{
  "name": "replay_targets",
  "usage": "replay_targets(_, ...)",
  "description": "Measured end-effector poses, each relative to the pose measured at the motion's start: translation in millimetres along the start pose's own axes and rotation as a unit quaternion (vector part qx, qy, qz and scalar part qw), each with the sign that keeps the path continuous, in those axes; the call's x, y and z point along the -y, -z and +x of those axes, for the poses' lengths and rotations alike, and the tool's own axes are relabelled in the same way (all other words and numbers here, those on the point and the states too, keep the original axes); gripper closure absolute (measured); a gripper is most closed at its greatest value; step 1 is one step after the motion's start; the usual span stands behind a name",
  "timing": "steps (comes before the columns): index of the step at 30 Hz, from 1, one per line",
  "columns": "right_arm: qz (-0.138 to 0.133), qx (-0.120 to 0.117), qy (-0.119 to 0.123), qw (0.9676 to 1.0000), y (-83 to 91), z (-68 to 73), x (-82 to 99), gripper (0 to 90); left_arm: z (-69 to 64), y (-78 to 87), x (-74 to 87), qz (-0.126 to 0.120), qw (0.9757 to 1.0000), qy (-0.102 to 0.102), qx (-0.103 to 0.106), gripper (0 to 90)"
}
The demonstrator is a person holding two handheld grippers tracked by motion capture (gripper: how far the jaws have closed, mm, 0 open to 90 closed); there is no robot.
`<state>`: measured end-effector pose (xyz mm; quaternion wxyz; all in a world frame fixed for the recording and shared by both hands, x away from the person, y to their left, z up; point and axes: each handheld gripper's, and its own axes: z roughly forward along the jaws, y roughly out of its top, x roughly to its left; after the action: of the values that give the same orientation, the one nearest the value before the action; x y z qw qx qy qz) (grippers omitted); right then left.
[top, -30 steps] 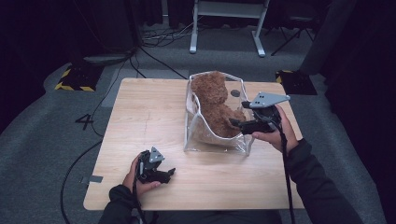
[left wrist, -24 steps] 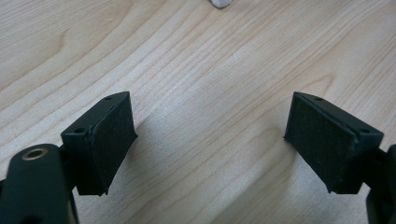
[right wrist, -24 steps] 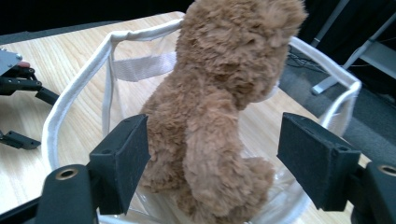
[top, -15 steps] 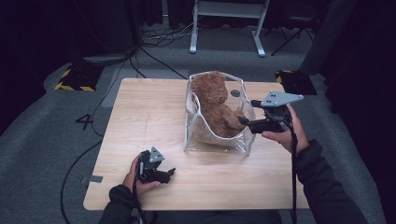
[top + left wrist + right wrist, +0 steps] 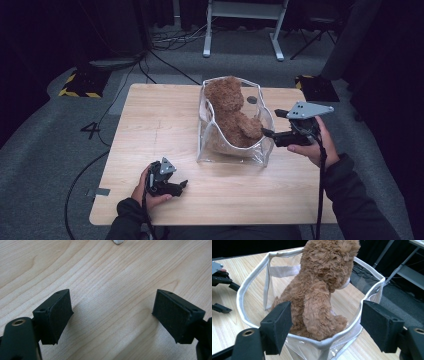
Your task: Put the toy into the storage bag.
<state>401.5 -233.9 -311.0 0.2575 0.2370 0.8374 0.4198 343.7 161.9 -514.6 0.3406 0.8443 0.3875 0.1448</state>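
Observation:
A brown teddy bear [image 5: 231, 115] sits upright in a clear plastic bag [image 5: 235, 152] with white trim, in the middle of the wooden table [image 5: 150, 125]. My right gripper [image 5: 270, 138] hovers just right of the bag, pointing at it, jaws open and empty. In the right gripper view the bear [image 5: 322, 292] and the bag's rim [image 5: 252, 277] lie beyond my open right gripper [image 5: 325, 308]. My left gripper [image 5: 178, 188] rests low near the front edge, left of the bag. In its own view the left gripper [image 5: 112, 306] is open over bare wood.
A small dark round mark [image 5: 251, 100] lies on the table behind the bag. Cables [image 5: 165, 60], a white metal frame [image 5: 242, 30] and yellow-black striped blocks [image 5: 80, 85] are on the grey floor beyond the table. The left gripper [image 5: 220, 277] shows at the right gripper view's left edge.
My right gripper has drawn back to the right, away from the bag's side, and risen slightly. The left gripper, the bag and the bear have stayed put.

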Motion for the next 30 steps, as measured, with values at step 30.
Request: replay_targets(30,0.027,0.012,0.008,0.9995,16.1,-2.9,25.9,25.2,0.0,0.0,0.0,0.0,1.0,0.0,0.0,15.9)
